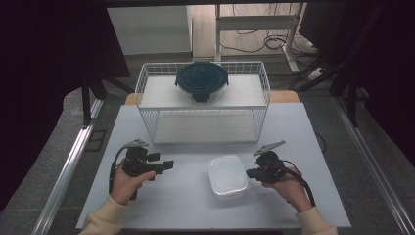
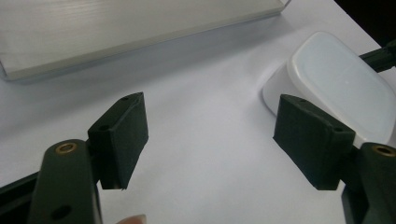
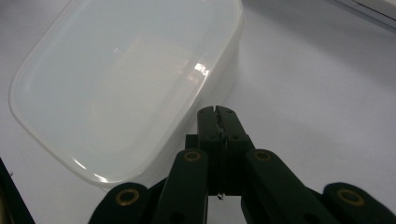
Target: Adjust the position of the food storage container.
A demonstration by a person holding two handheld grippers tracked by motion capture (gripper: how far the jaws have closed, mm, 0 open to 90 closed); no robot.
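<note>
Bottom of the high view: two cream sleeves come in, each hand on a gripper over the pale grey counter. Left gripper sits lower left of centre, jaws spread wide with nothing between them; in the left gripper view its two black pads stand well apart over bare counter, and a fingertip shows at the bottom edge. Right gripper sits lower right of centre, jaws pressed together on nothing, tips pointing toward frame left. In the right gripper view the closed tips lie just beside the near long side of the white lidded container; touching or not, cannot tell. The container rests flat on the counter in the lower middle of the high view, between the two grippers, nearer the right one, lid on. In the left gripper view it shows at right, behind the right pad, with the other gripper's tip at its far edge. Farther back, centre of the high view, a white wire rack stands on the counter. On its top shelf sits a round container with a dark teal lid. Beyond that: floor, cables, metal stand legs, dark curtains at both sides.
</note>
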